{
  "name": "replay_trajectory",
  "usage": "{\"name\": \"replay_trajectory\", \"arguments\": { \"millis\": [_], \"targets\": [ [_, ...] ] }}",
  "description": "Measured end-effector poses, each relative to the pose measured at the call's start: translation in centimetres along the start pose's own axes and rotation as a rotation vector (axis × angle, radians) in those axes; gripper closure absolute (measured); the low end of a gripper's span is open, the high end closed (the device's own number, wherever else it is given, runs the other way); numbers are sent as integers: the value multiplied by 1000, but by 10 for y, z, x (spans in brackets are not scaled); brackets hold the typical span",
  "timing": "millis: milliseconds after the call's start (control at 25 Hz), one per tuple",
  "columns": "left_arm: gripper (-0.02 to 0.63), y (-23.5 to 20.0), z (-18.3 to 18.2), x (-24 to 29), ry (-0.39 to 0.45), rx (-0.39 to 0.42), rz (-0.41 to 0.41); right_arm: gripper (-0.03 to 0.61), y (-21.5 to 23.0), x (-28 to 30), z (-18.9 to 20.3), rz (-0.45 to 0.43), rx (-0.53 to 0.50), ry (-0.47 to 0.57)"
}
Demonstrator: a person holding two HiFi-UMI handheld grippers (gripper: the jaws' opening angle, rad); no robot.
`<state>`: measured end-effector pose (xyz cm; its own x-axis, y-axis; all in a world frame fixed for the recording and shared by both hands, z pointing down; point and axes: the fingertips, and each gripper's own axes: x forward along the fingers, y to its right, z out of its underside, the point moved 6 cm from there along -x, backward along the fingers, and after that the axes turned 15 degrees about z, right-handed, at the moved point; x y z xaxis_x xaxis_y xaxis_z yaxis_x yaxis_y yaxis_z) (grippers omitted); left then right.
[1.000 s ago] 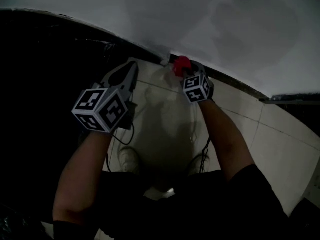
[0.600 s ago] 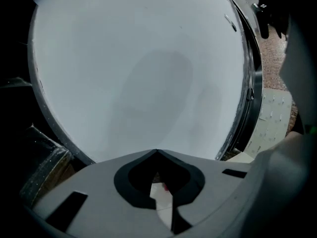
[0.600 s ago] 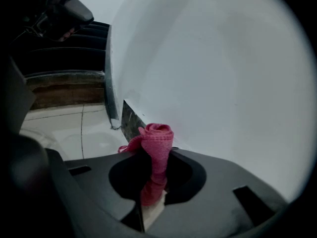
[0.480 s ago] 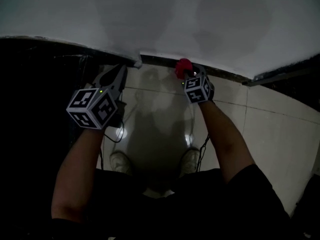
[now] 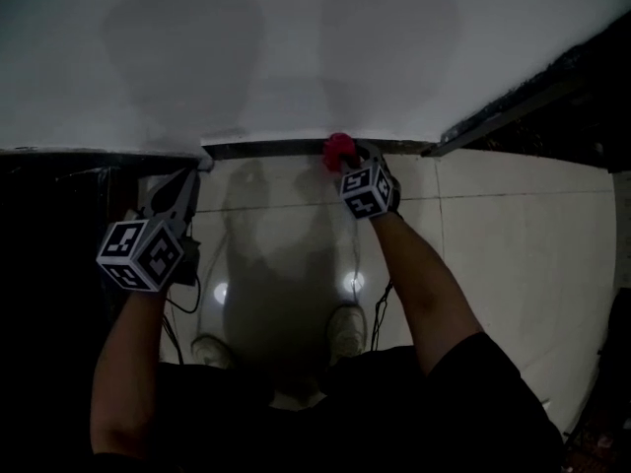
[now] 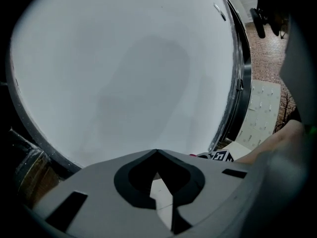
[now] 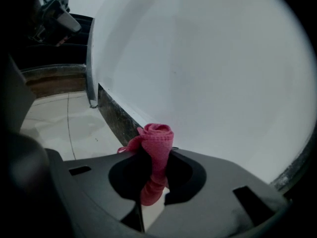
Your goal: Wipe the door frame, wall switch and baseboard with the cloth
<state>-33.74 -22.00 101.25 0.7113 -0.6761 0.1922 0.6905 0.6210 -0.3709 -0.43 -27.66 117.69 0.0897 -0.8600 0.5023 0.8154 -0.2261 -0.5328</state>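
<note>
A pink-red cloth (image 5: 339,150) is bunched between the jaws of my right gripper (image 5: 347,162), which is shut on it. The cloth (image 7: 156,144) presses against the dark baseboard (image 5: 266,149) at the foot of the white wall (image 5: 296,57). In the right gripper view the baseboard (image 7: 115,117) runs left from the cloth toward the wall's corner, with the right gripper (image 7: 155,158) just above it. My left gripper (image 5: 185,179) hangs near the wall's left corner, shut and holding nothing. Its jaw tips meet in the left gripper view (image 6: 157,154), facing the wall.
Pale floor tiles (image 5: 513,235) spread under me, with my shoes (image 5: 347,328) and trailing cables on them. A dark opening (image 5: 49,225) lies to the left of the wall's corner. A dark frame strip (image 5: 513,97) runs diagonally at the right.
My right gripper has slid the cloth rightward along the baseboard, away from the wall's left corner. The left gripper has dropped lower and stayed by that corner. My head turned.
</note>
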Motion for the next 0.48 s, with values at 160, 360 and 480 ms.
{"name": "replay_trajectory", "arguments": {
  "millis": [160,360,480],
  "targets": [
    [620,-14,7,3,18,-60,-41,525,26,2,20,42,19,-22],
    [620,-22,17,11,-1,-81,-57,525,53,0,44,84,59,-34],
    [620,-24,24,18,-23,-85,-48,525,70,2,59,124,146,-50]
  ]
}}
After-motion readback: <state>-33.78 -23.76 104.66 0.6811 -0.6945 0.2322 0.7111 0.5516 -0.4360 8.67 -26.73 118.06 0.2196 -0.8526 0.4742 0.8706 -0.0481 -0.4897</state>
